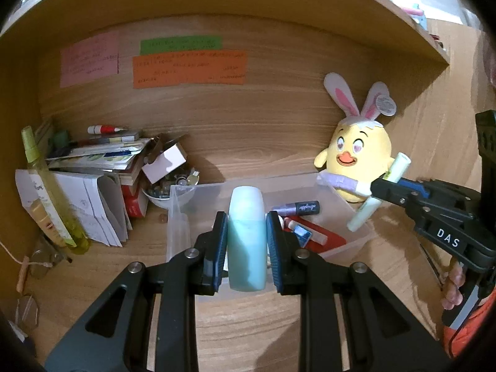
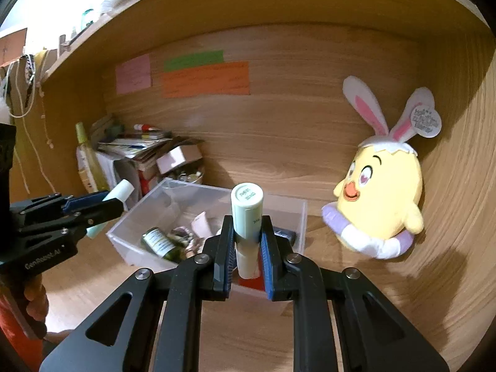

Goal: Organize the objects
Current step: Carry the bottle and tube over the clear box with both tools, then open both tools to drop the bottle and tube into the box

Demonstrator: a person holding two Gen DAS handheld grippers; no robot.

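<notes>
Left view, box: the clear plastic box sits on the wooden desk; inside are a purple tube, a red flat thing and small sticks.
Left view, tool: the left gripper squeezes a blue-green bottle just in front of the box.
Left view, room: paper pile, yellow chick toy.
Right view, box: a green jar lies inside.
Right view, tool: the right gripper pinches a pale green tube, held upright over the box's near edge.

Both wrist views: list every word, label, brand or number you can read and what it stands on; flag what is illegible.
"DAS": white letters on the right tongs.
"GenRobot.AI": white print on the left tongs.
Sticky notes: handwriting, too small to read.
Plush chick's tag: print too blurred.
Pale green tube cap: printed digits, not legible.
Purple tube in the clear box: script logo, unreadable.
</notes>
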